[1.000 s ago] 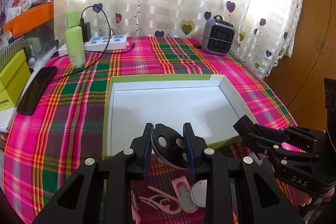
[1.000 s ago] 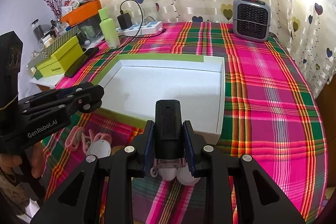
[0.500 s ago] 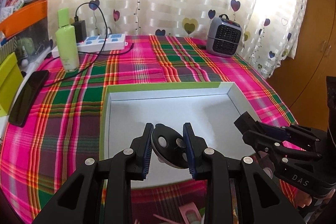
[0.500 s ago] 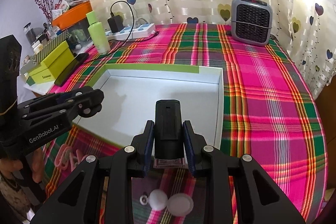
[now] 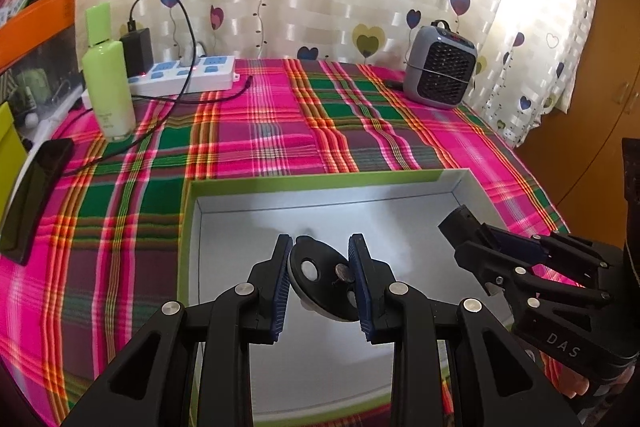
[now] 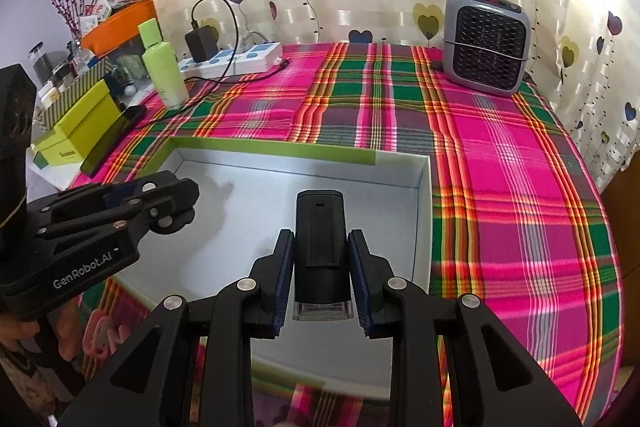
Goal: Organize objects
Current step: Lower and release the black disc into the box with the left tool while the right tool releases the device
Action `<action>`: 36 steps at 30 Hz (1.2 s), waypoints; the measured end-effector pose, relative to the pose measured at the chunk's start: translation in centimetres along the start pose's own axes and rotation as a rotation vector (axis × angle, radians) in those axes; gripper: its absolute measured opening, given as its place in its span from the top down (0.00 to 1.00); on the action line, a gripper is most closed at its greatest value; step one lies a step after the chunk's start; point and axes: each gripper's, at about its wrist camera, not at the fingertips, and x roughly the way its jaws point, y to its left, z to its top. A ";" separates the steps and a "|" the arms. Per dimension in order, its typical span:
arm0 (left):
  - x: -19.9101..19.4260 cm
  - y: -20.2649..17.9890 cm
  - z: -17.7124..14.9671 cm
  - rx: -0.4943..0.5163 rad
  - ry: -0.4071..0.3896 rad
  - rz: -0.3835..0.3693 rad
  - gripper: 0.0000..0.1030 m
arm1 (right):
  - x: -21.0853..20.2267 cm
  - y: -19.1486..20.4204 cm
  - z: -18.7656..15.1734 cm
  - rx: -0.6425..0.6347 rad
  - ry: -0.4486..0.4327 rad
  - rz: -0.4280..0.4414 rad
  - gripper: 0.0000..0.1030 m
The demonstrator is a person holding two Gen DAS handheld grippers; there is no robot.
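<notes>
A: Over the shallow white cardboard box with the green rim (image 5: pixel 192 227), left wrist view: left gripper (image 5: pixel 320 281) is clamped on a round black disc with small silvery studs (image 5: pixel 322 277), tilted between the pads, hanging above the box floor. Box floor looks bare, so nothing's stowed yet.

B: Change from the earlier frame?

A: Box was ahead of the fingers then, with pink and white bits on the plaid cloth below; now the fingers are over the box interior and those bits are out of frame. The right gripper (image 5: pixel 460 227) at the side has come forward too.

B: Right wrist view?

A: Right gripper (image 6: pixel 320 273) is closed on a slim black upright device with a clear base (image 6: pixel 320 243), also over the box, nearer its right wall. The left gripper (image 6: pixel 176 199) sits over the left part. Pink loops (image 6: pixel 102 341) lie outside on the red-green plaid tablecloth (image 6: pixel 500 187).

B: Difference there?

A: Two white round pieces showed under the fingers before; not visible now. Grip unchanged.

B: Progress?

A: Early, I'd judge. Both items carried, neither released; loose pieces left.
</notes>
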 end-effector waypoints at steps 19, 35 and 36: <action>3.9 0.0 2.4 -0.005 0.063 -0.015 0.74 | 3.3 -1.4 1.8 0.025 0.043 -0.032 0.72; 5.2 0.1 2.0 -0.012 0.126 0.004 0.74 | 3.7 -1.8 2.0 0.030 0.050 -0.037 0.72; 5.2 0.1 2.0 -0.014 0.124 0.005 0.74 | 3.8 -1.8 2.0 0.026 0.052 -0.038 0.72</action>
